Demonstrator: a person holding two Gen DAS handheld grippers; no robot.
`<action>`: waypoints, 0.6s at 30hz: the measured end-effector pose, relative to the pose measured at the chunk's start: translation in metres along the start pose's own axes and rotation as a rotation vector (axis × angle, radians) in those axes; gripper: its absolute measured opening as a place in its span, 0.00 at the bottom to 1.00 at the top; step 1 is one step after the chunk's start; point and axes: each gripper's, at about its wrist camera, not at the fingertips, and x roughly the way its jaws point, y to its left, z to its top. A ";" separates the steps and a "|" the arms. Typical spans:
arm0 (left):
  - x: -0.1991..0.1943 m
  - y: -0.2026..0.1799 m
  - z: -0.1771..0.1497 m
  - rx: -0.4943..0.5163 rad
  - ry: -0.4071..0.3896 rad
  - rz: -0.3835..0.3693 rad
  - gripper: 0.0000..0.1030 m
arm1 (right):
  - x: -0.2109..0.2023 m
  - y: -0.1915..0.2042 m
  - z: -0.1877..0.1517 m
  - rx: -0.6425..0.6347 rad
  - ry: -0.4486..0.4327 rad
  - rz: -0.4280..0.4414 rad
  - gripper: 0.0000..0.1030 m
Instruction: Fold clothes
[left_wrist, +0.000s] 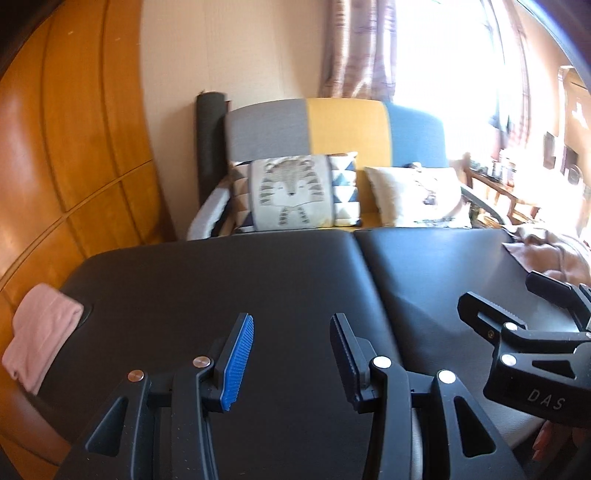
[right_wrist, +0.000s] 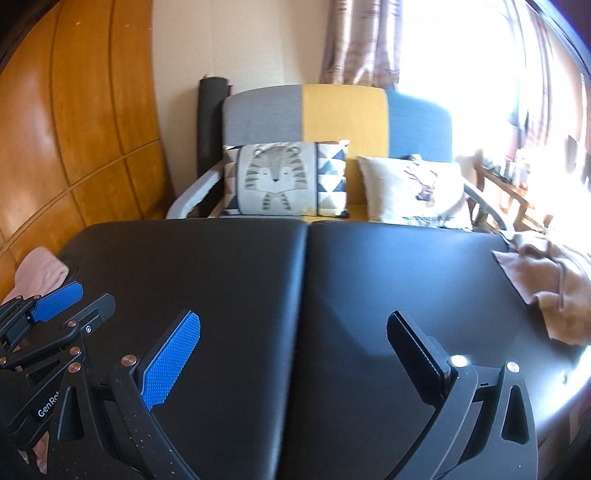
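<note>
A folded pink cloth (left_wrist: 40, 332) (right_wrist: 40, 273) lies over the left end of the black padded table (left_wrist: 221, 277) (right_wrist: 369, 266). A crumpled beige garment (left_wrist: 546, 254) (right_wrist: 546, 280) sits at the table's right edge. My left gripper (left_wrist: 291, 325) hovers over the bare middle of the table, open, with nothing between its fingers. It also shows low left in the right wrist view as the left gripper (right_wrist: 92, 293). My right gripper (right_wrist: 293, 319) is open and holds nothing. It stands just right of the left one, seen as the right gripper (left_wrist: 502, 291), short of the beige garment.
Behind the table stands a grey, yellow and blue sofa (right_wrist: 340, 110) with two cushions (right_wrist: 284, 181). A wooden panelled wall (left_wrist: 74, 147) curves along the left, with a dark rolled mat (left_wrist: 208, 140) beside the sofa. A curtained bright window and a wooden shelf (left_wrist: 506, 184) are at right.
</note>
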 end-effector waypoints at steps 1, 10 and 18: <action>0.000 -0.007 0.001 0.012 -0.004 -0.015 0.43 | -0.002 -0.007 0.000 0.009 -0.003 -0.015 1.00; 0.010 -0.076 0.014 0.111 0.018 -0.147 0.43 | -0.019 -0.073 -0.001 0.118 -0.025 -0.166 1.00; 0.008 -0.131 0.020 0.144 -0.014 -0.186 0.43 | -0.036 -0.126 -0.005 0.167 -0.064 -0.281 1.00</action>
